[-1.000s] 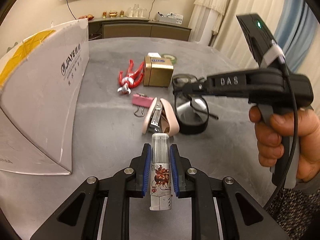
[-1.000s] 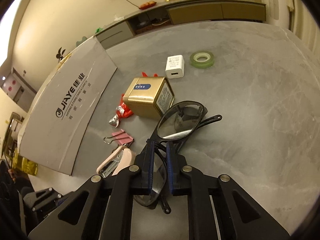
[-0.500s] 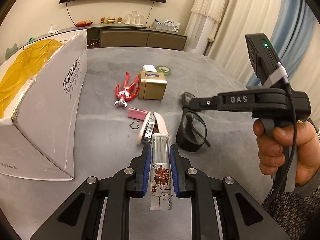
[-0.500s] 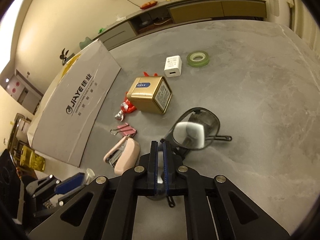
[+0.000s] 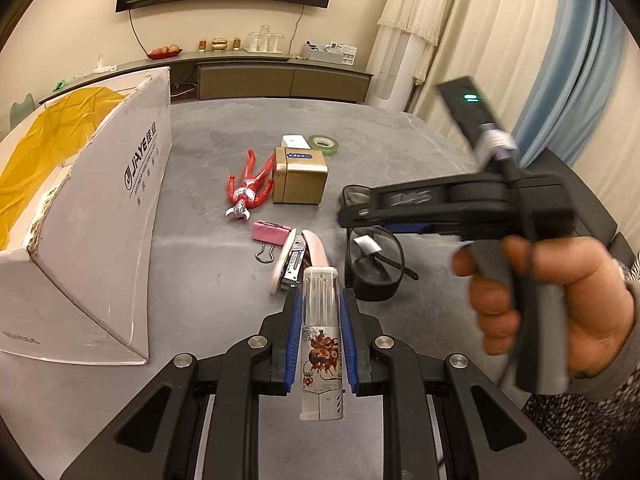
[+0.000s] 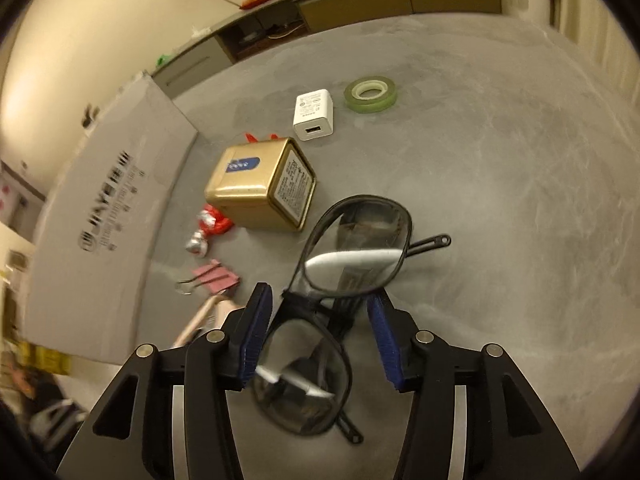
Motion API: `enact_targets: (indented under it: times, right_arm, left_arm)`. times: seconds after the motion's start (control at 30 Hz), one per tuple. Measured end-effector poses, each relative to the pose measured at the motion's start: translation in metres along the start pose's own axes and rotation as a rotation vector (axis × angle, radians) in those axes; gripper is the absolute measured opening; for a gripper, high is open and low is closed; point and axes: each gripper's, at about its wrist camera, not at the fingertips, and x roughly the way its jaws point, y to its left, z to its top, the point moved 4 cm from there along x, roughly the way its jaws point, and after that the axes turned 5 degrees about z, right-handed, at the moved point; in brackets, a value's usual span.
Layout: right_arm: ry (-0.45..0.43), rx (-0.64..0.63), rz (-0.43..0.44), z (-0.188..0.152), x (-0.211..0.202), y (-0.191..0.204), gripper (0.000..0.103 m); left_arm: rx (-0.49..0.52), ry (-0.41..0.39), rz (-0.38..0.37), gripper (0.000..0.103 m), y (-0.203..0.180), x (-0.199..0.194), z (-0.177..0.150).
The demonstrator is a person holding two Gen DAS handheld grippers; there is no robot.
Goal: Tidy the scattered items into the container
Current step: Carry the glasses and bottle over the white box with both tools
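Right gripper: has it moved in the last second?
Yes. The right gripper has opened: its fingers, shut on the glasses a second ago, now stand apart on either side of them.

Our left wrist cam sits low behind left gripper (image 5: 320,312), facing across table (image 5: 400,136) toward far wall. Our right wrist cam hangs closer, tilted down over glasses (image 6: 352,248). Both views share glasses, tin (image 5: 300,180), box (image 6: 100,216), tape (image 6: 371,94).
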Motion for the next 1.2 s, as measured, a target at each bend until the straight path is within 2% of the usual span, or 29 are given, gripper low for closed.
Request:
enact_targets:
  times: [0.03,0.1,0.27,0.47,0.63,0.83,1.2]
  right_arm:
    - [-0.01,-0.034,-0.033,0.0,0.002,0.003,0.052]
    - [-0.011,-0.084,-0.061,0.0,0.004,0.007,0.045]
    - [0.014,-0.052,0.011,-0.007,-0.006,-0.002,0.041]
    - [0.004,-0.023,0.055,-0.015,-0.029,-0.009,0.041]
    - [-0.035,-0.067,0.097,-0.019,-0.054,0.009,0.041]
    - [-0.102,-0.159,0.09,-0.021,-0.077,0.038,0.041]
    - [-0.153,-0.176,0.149,-0.025,-0.103,0.079,0.041]
  left_arm:
    - [0.0,0.0,0.001,0.02,0.001,0.0,0.0]
    - [0.001,-0.001,0.002,0.02,0.002,-0.001,0.0]
    - [-0.009,-0.023,-0.002,0.02,0.007,-0.01,0.003]
    - [-0.016,-0.046,-0.017,0.02,0.007,-0.02,0.009]
    - [-0.016,-0.065,-0.024,0.02,0.004,-0.025,0.017]
    - [-0.024,-0.107,-0.025,0.02,0.008,-0.036,0.028]
    - [-0.063,-0.188,-0.025,0.02,0.028,-0.069,0.044]
